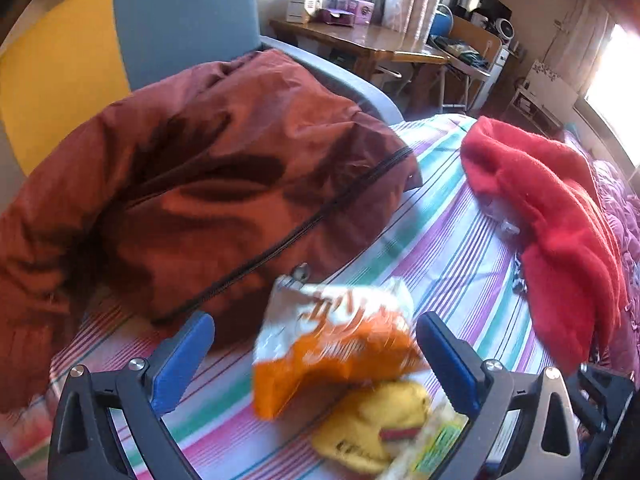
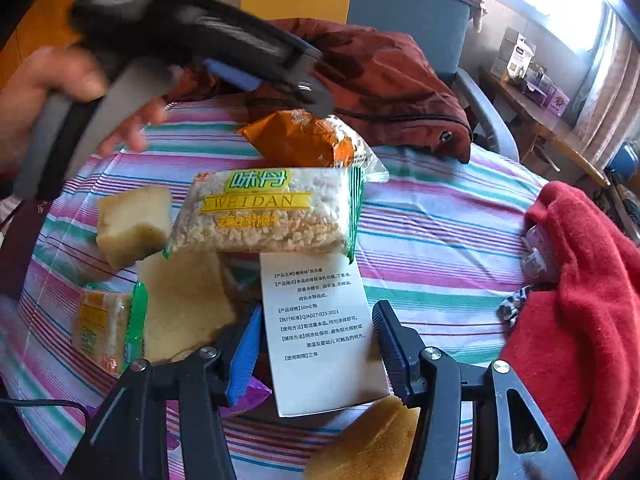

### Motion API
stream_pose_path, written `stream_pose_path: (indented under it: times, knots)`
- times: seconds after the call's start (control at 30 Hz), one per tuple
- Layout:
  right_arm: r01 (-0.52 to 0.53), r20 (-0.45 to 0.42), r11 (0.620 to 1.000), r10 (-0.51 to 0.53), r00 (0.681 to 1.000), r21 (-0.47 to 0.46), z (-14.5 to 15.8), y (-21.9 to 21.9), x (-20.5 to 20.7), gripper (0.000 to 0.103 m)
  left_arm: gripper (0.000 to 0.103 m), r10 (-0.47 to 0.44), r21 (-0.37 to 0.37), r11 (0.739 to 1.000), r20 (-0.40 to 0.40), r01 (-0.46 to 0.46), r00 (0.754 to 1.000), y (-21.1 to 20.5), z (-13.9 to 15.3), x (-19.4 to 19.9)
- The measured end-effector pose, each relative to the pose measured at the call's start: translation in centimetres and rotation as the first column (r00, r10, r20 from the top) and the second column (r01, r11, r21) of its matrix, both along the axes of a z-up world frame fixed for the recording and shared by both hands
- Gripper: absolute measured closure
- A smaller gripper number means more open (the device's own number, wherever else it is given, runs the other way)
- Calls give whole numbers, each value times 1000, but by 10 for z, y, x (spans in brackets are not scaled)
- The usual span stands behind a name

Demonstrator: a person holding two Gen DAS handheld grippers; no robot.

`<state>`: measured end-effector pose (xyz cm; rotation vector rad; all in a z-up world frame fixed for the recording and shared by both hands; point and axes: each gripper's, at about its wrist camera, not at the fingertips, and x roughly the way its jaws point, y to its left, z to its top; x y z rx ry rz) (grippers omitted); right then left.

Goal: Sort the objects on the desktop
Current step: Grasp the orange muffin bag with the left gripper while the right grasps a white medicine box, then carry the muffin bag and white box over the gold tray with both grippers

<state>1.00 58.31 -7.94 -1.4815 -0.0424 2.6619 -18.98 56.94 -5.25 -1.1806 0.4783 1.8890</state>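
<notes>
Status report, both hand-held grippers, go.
Left hand-held gripper open over orange snack packet. Right hand-held gripper astride white box, grip unclear. Brown jacket crowds the packet.

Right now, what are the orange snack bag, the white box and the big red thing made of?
Orange snack bag: looks like thin shiny plastic film, crinkled and glinting.
White box: probably matte cardboard, with flat sides, crisp edges and printed text.
Red thing: soft fuzzy cloth, maybe fleece or a towel; its nap is fluffy and it folds.
</notes>
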Motion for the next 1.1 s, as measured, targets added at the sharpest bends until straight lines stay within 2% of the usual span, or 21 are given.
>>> stream_pose_path:
  times: [0.1,0.2,0.3,0.33,0.47,0.57,0.67,0.8,1.1]
  knots:
    - [3,-6,1000,-3,1000,-4,1,1,0,48,0,-50,-68,997,-30,48,998,22,-13,5]
    - [7,-6,1000,-7,1000,-4,0,1,-1,48,0,-68,-146,987,-9,66,998,33,-36,5]
    - [11,-8,1000,-11,1000,-1,0,0,-1,48,0,-58,-153,986,21,61,998,33,-49,0]
    - [12,-9,1000,-12,1000,1,0,0,-1,48,4,-61,-148,987,16,62,998,32,-49,1]
    - [8,-11,1000,-8,1000,5,0,-1,0,48,14,-54,-100,993,2,54,999,21,-46,3]
    - [3,-16,1000,-2,1000,14,1,-3,1,50,17,-36,-64,997,-23,34,999,7,-41,6]
    - [8,-22,1000,-7,1000,16,1,-5,0,51,19,-14,-43,999,-52,11,999,-7,-34,7]
    - [24,-42,1000,-24,999,-3,5,-3,1,52,19,54,31,998,-36,-53,998,-33,-15,2]
    - [63,-115,995,-72,991,-80,17,11,5,53,19,167,177,971,-26,-160,986,-103,38,7]
